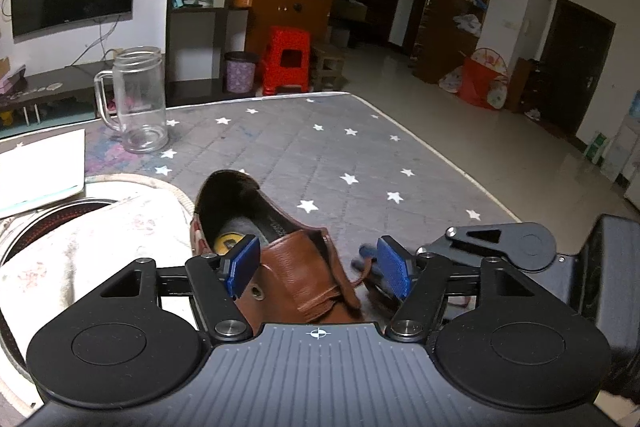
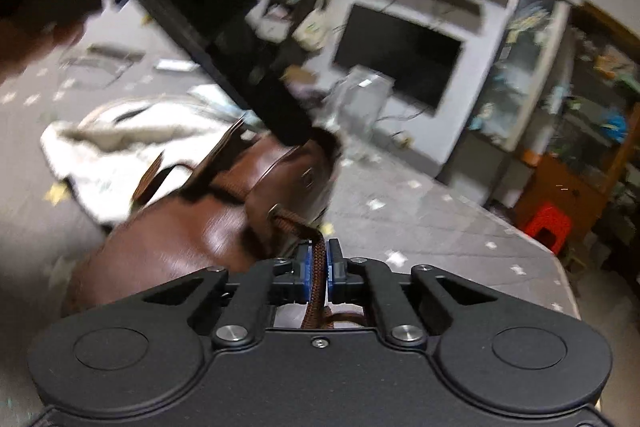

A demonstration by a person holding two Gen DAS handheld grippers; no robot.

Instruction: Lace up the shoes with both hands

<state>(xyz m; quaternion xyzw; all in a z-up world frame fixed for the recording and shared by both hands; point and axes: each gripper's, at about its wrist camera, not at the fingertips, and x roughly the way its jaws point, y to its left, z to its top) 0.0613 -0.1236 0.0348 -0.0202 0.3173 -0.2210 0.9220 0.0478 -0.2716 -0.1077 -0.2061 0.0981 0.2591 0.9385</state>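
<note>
A brown leather shoe (image 1: 288, 267) lies on the star-patterned table cover, its opening facing away from me. My left gripper (image 1: 318, 267) stands open, its blue pads (image 1: 242, 265) on either side of the shoe's upper flap, holding nothing. The right gripper's black body (image 1: 504, 243) comes in from the right. In the blurred right wrist view, my right gripper (image 2: 319, 261) is shut on the brown lace (image 2: 318, 255), which runs from an eyelet (image 2: 276, 211) in the shoe (image 2: 192, 227). The left gripper's dark body (image 2: 224, 39) reaches down to the shoe's heel end.
A clear glass mug (image 1: 136, 103) stands at the back left of the star-patterned cover (image 1: 320, 155). A white cloth (image 1: 100, 247) lies over a round tray left of the shoe, with a white notebook (image 1: 40, 167) behind it. The table's edge (image 1: 440, 151) runs along the right.
</note>
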